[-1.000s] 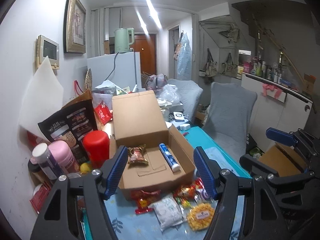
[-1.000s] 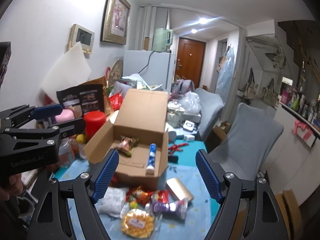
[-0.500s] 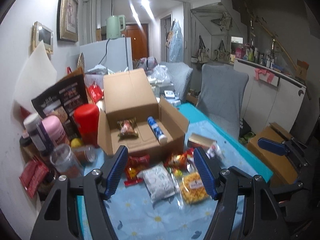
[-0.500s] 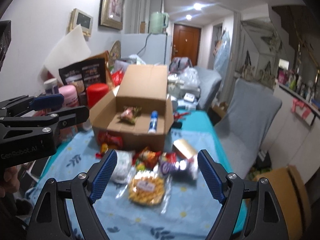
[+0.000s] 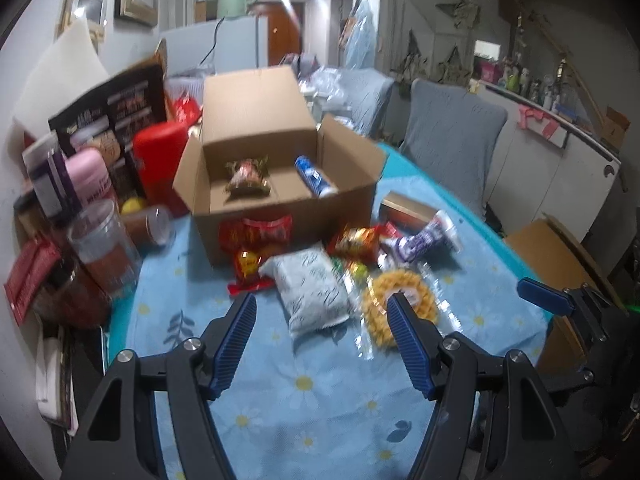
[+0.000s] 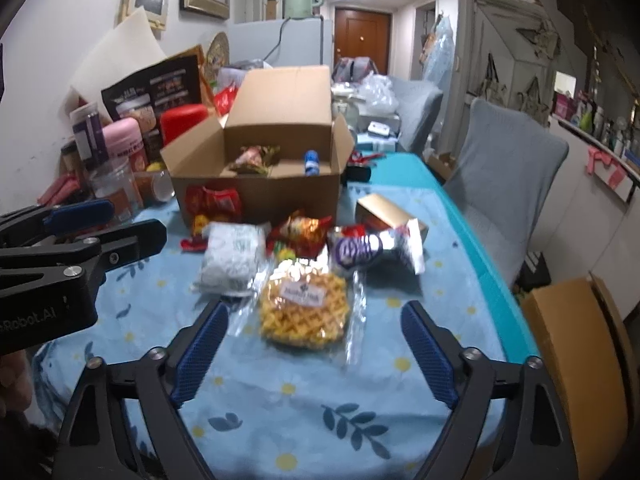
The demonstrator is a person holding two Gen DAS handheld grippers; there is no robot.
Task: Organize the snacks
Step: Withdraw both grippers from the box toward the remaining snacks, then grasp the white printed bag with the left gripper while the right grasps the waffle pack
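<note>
Your right hand-held gripper [image 6: 314,350], jaws just widened, and left hand-held gripper [image 5: 322,340] both hang apart, empty, above snacks on the worktop [image 6: 360,420] before the cardboard box [image 6: 260,160].

Both wrist views look forward and downward along their own gripper fingers, from just above the near edge of the worktop [image 5: 304,384] toward its far edge. Each is close to the snacks. They share the open cardboard box [image 5: 280,208] [image 6: 260,192] and the packets before it.
</note>
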